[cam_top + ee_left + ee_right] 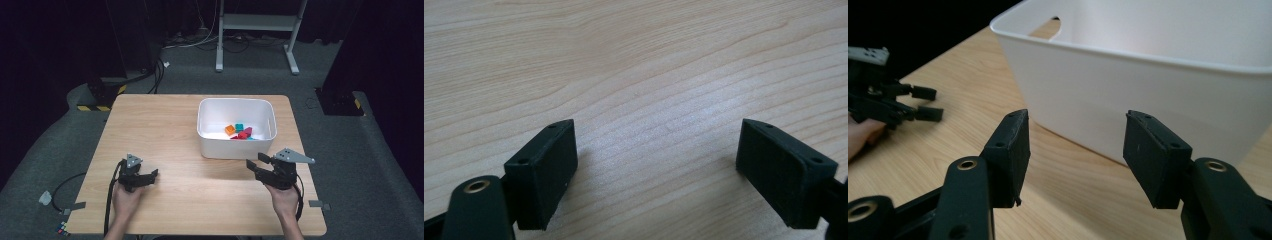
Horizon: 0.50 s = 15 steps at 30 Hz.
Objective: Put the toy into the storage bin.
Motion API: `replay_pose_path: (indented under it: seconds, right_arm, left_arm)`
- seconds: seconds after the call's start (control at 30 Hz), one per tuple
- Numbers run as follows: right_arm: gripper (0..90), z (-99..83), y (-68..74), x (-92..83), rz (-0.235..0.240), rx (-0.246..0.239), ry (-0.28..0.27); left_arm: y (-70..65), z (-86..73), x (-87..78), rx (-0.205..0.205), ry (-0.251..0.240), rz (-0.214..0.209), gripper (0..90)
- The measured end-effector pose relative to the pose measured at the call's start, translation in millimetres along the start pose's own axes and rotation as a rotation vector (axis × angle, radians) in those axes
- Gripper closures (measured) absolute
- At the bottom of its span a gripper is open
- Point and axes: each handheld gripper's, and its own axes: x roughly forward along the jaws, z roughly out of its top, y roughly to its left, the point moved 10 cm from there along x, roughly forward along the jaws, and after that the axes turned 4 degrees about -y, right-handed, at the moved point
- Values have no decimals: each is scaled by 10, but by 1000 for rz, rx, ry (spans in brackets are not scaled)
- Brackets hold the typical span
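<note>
You are holding the right gripper [1075, 155] partly open and empty, the white bin [1158, 95] sitting just beyond its fingertips. Your left gripper [656, 165] is gaping wide over bare table [634, 65], gripping nothing.

White plastic bin [236, 142], rectangular w/ rounded corners, upright, open top, sits toward far right of the surface [165, 150]. Inside: small blocks [239, 131], orange, teal, red, piled at bottom near front wall.
</note>
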Motion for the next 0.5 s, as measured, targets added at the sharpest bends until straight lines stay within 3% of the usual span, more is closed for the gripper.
replay_pose_path:
  seconds: [0.5]
  right_arm:
    - [447, -687, -297, 186, -109, 23, 100]
  left_arm:
    - [1, -1, -1, 1, 0, 2, 168]
